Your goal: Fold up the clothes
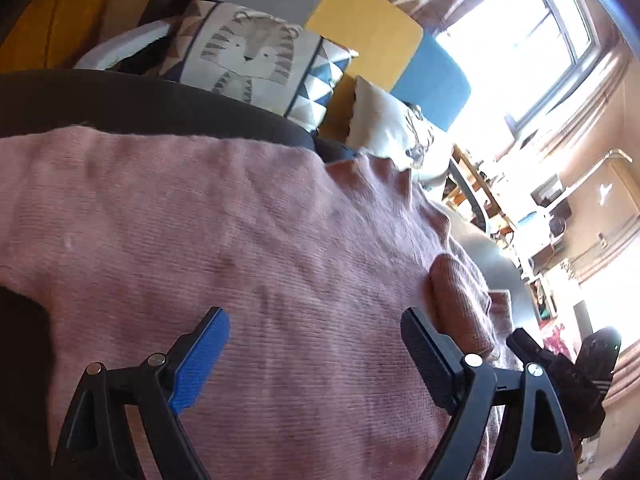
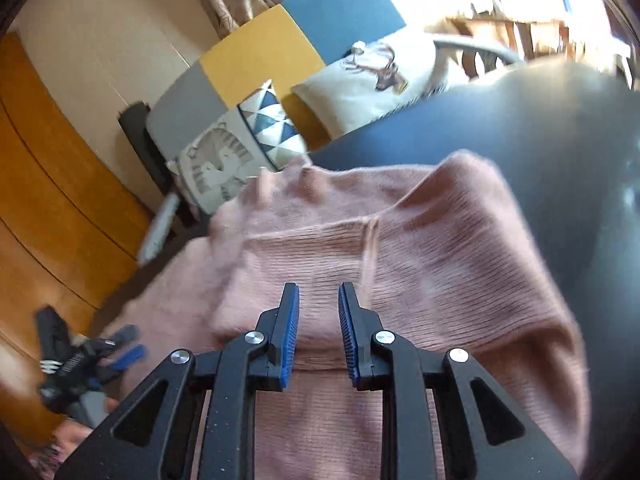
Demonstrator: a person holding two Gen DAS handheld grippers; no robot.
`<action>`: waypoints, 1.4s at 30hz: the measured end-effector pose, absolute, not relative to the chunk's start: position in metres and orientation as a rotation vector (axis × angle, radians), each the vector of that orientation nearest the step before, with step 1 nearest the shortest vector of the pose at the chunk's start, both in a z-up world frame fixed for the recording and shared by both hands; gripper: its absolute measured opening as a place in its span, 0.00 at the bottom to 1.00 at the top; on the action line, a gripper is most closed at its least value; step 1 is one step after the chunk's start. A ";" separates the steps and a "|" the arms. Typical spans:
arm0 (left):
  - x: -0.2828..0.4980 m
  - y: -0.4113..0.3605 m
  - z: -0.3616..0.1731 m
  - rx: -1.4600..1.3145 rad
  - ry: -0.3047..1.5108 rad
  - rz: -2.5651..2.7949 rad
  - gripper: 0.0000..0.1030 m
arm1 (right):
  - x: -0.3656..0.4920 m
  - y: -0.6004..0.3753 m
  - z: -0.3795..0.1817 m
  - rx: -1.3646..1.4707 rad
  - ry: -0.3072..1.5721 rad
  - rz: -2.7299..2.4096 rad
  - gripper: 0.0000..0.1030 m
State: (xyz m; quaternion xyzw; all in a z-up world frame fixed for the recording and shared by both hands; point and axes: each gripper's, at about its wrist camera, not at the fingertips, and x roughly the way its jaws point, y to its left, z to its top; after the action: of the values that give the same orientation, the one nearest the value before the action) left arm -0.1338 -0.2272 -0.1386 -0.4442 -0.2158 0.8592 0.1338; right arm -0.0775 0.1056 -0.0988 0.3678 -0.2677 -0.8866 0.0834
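Pink sweater (image 1: 240,240) is lying across the dark seat (image 2: 540,128); your left gripper (image 1: 316,344) is gaping wide, your right gripper (image 2: 319,308) is hovering part-open, both gripping nothing.

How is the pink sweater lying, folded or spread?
Partly folded: the pink sweater has one layer doubled over another, rounded fold edge at right.

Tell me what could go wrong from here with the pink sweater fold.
1. Neither gripper holds cloth: the left gripper is wide open over the pink sweater, so closing may pinch several layers.
2. The right gripper has a narrow gap; it could miss the fold edge.
3. The sweater sits near the dark surface's edge and may slide off.
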 end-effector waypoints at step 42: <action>-0.127 -0.253 -0.132 -1.325 -0.571 2.586 0.82 | -0.050 0.102 -0.120 1.033 -0.972 -2.625 0.29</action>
State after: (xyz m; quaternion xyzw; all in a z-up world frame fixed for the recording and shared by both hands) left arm -0.1270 -0.2533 -0.1319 -0.4457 -0.1920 0.8697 0.0901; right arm -0.0501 0.1015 -0.1202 0.3452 -0.3248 -0.8770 0.0787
